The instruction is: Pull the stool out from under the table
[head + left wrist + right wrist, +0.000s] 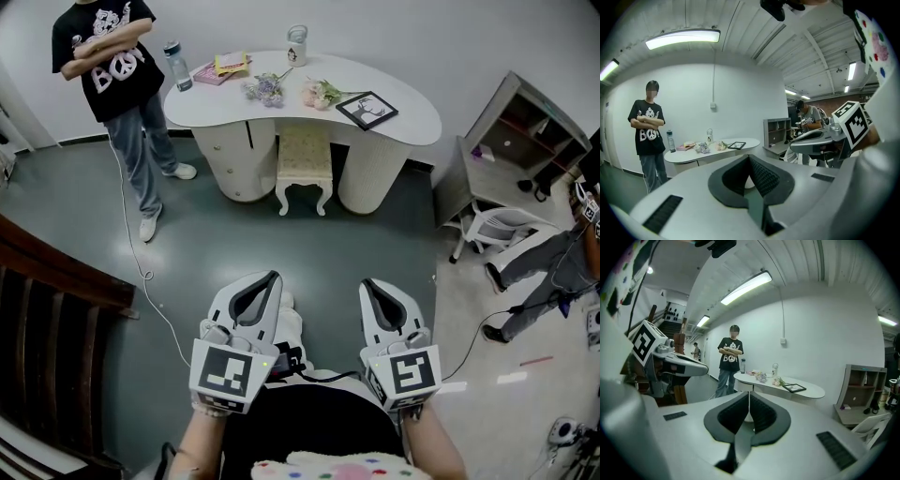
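White table [412, 124]: against the far wall, curved top on two rounded pedestals; loaded with bottle [177, 66], books [220, 67], jar [297, 45], flowers [267, 89] and picture frame [367, 110].
Stool [304, 155]: tucked between the pedestals, rear hidden beneath the tabletop; visible only as a cream seat and two curved front legs; blocked in both gripper views by each gripper's own jaws.
Left gripper [273, 279]: low in the head view, well apart from the stool, jaws pressed together on nothing.
Right gripper [367, 285]: just beside the left, likewise closed and empty, aimed toward the table.
Standing person [111, 66]: near the table's left end, arms crossed, cut off at the top edge of the head view.
Second person [539, 267]: at the right edge, mostly cut off by the frame.
Shelf unit [525, 127]: right of the table, contents too small to tell.
Dark wooden structure [56, 300]: lower left, cut off by the frame, hard to identify.
Cable [141, 262]: trailing over the floor from the standing person toward the left gripper.
Floor [309, 248]: grey, open between the grippers and the stool's front; bounded by the cable on the left and a white chair [502, 225] on the right.
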The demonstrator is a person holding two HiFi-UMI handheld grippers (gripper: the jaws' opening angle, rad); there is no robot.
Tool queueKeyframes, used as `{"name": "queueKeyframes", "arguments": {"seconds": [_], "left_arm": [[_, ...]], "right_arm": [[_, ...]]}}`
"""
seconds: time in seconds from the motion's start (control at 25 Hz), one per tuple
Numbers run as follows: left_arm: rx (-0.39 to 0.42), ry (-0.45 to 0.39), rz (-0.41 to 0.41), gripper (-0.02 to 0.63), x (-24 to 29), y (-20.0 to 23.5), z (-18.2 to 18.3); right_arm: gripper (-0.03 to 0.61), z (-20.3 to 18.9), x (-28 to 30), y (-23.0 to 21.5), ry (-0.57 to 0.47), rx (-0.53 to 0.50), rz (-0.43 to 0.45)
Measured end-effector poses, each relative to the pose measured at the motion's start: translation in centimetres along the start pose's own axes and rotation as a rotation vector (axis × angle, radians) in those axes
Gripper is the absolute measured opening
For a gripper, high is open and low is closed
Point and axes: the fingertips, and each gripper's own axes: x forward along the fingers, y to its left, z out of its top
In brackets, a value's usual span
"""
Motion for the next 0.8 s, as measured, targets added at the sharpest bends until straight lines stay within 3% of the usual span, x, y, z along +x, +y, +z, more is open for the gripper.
{"name": "queueKeyframes", "arguments": {"seconds": [0.8], "left_arm": [[0.005,0.023,-0.118,0.015,15.1,10.3,2.8]], "right_arm": [[0.035,3.5,14.4,-6.8,0.069,0.023,-0.067]]}}
